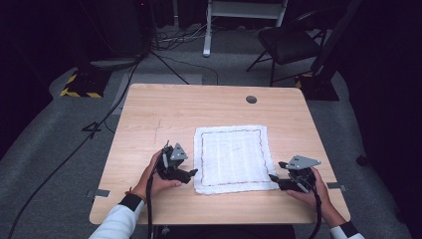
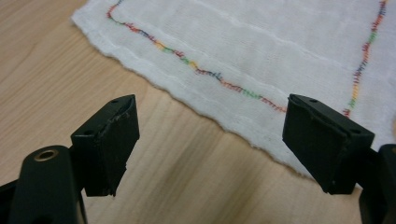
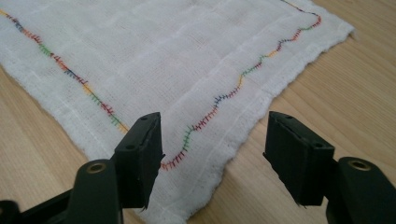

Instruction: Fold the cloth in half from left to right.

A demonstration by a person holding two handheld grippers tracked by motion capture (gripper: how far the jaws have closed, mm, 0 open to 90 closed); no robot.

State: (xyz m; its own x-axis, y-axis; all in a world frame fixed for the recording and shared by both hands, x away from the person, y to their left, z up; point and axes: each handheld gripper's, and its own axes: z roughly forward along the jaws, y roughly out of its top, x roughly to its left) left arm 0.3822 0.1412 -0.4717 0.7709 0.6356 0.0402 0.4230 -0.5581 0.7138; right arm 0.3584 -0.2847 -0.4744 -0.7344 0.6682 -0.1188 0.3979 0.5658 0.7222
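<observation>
Since the white cloth (image 1: 233,158) lies spread flat on the near middle of the wooden table (image 1: 149,114), its coloured stitched border unbroken all round, the step in hand looks like taking hold of its two near corners. The right gripper (image 1: 276,180) sits at the cloth's near right corner, jaws apart and straddling that corner without pinching it. The left gripper (image 1: 191,174) stands just beside the cloth's near left edge, jaws wide and with nothing between them, one tip over the hem. To do this well, I would slide each lower jaw under the hem, close on the stitched border rather than the thin weave, and grip both corners evenly so the cloth lifts without bunching.
</observation>
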